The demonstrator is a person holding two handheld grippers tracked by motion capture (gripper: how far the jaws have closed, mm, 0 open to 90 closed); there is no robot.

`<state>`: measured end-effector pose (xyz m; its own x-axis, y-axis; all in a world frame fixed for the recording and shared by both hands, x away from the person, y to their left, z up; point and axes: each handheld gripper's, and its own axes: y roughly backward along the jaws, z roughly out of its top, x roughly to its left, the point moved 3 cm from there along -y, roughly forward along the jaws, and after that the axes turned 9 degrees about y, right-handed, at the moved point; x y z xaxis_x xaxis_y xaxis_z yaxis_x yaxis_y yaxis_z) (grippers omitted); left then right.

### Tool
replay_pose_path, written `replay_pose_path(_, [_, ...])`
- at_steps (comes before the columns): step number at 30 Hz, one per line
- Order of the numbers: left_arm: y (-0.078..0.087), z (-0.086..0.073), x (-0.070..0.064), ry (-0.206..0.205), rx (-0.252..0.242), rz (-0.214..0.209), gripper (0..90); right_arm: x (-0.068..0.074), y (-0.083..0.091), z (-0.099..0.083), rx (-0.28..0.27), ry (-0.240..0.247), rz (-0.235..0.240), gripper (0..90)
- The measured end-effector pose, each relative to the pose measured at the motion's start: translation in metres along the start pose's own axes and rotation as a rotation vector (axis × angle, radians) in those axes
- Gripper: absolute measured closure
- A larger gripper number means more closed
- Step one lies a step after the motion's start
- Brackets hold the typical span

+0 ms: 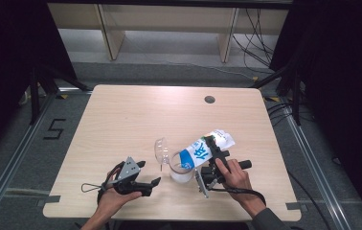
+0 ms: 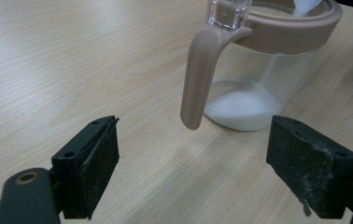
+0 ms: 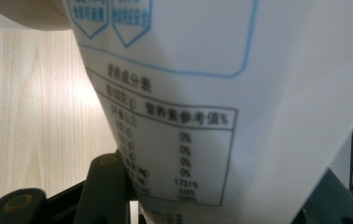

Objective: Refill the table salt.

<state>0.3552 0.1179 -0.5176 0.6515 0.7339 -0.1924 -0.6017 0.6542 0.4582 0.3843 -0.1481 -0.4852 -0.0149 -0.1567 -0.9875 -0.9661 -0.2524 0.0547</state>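
Low in the frame the left gripper (image 1: 151,173) idles, fingers apart, while the right gripper (image 1: 213,152) clamps the tilted bag (image 1: 205,148) pouring white powder into the jar (image 1: 180,170) at centre-bottom of the table (image 1: 121,120); overtilt it, and powder may spill

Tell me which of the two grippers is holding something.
The right gripper: it is shut on the tilted white-and-blue bag over the clear jar. The left gripper is open with nothing between its jaws.
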Motion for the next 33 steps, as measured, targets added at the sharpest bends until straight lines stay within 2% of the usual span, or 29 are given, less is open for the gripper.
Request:
replay_pose_path(2, [0.0003, 0.0001, 0.0003, -0.003, 0.002, 0.007, 16.5, -0.0002, 0.0002, -0.0001, 0.002, 0.002, 0.001, 52.7])
replay_pose_path(3, [0.0003, 0.0001, 0.0003, -0.003, 0.002, 0.007, 16.5, 0.0020, 0.0004, -0.0001, 0.004, -0.030, 0.003, 52.7])
replay_pose_path(10, [0.0000, 0.0000, -0.0001, -0.002, 0.000, 0.002, 16.5, 0.0028, 0.0009, 0.0000, 0.010, -0.036, 0.003, 52.7])
replay_pose_path(12, [0.0003, 0.0002, 0.0003, -0.006, 0.002, 0.008, 16.5, 0.0025, 0.0006, -0.0001, 0.007, -0.031, 0.002, 52.8])
replay_pose_path(14, [0.0000, 0.0000, 0.0001, -0.002, 0.000, 0.002, 16.5, -0.0010, 0.0004, 0.0000, 0.001, 0.014, -0.001, 52.8])
replay_pose_path(16, [-0.0001, 0.0001, 0.0001, -0.002, 0.000, 0.002, 16.5, 0.0001, 0.0002, -0.0003, -0.001, -0.003, -0.001, 52.8])
replay_pose_path(27, [0.0002, 0.0002, 0.0002, -0.006, 0.004, 0.007, 16.5, -0.0004, 0.0003, -0.0005, -0.001, 0.004, -0.002, 53.0])
replay_pose_path(33, [-0.0007, 0.0001, -0.0001, 0.004, -0.003, 0.000, 16.5, -0.0004, 0.0000, -0.0007, -0.001, 0.007, -0.004, 53.1])
